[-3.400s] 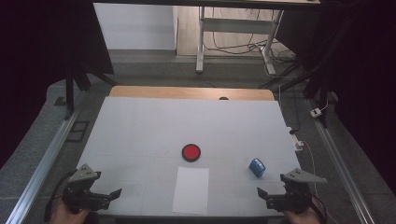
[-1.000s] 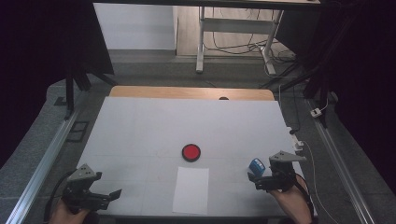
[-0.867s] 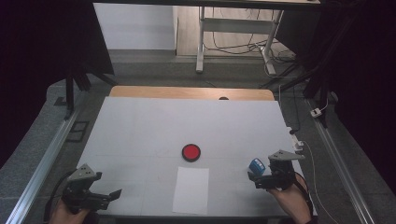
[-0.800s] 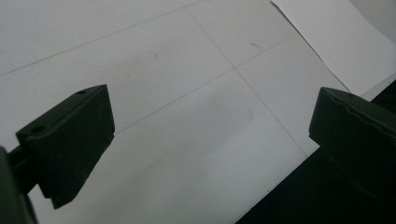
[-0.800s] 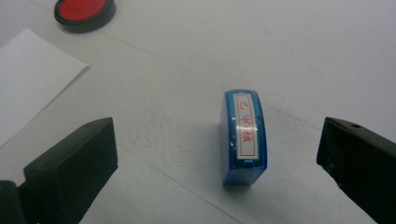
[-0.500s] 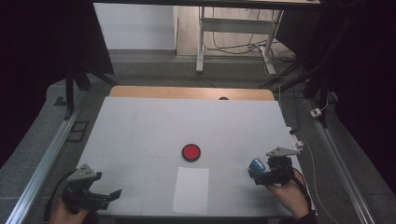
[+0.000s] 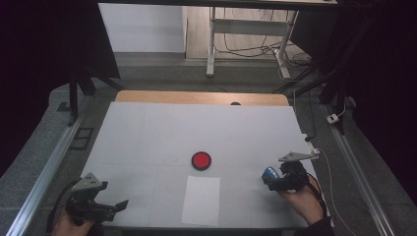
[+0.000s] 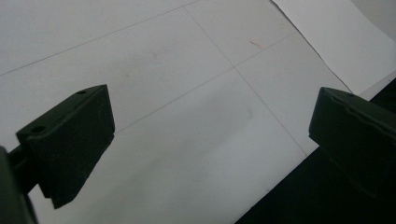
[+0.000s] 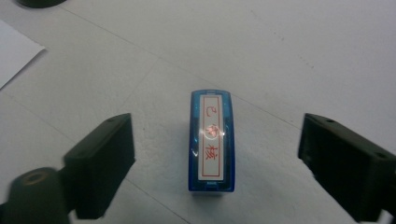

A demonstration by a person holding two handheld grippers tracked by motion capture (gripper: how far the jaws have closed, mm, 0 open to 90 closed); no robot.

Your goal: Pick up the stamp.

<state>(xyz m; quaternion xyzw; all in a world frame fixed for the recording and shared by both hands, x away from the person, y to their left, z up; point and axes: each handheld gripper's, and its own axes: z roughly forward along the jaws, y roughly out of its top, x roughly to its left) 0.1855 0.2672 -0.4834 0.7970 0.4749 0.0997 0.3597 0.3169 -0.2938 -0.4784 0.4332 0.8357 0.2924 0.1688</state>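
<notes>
Right gripper [image 9: 212, 158], its blocky matte-black jaws just narrowing yet clear of the stamp [image 9: 211, 142], a glossy blue translucent block with a red-lettered white label, lying between them at the table's [image 7: 147, 132] near right. Left gripper [image 8: 210, 140]: jaws wide, empty, near left.

Table [image 7: 147, 128]: your white-covered work surface.
Red disc [image 7: 201, 160]: centre.
Paper sheet [image 7: 201, 200]: near edge, centre.
Blue stamp [image 7: 270, 175]: near right.

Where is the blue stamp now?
The blue stamp lies on the white table, between the right gripper jaws, right of the paper sheet.
</notes>
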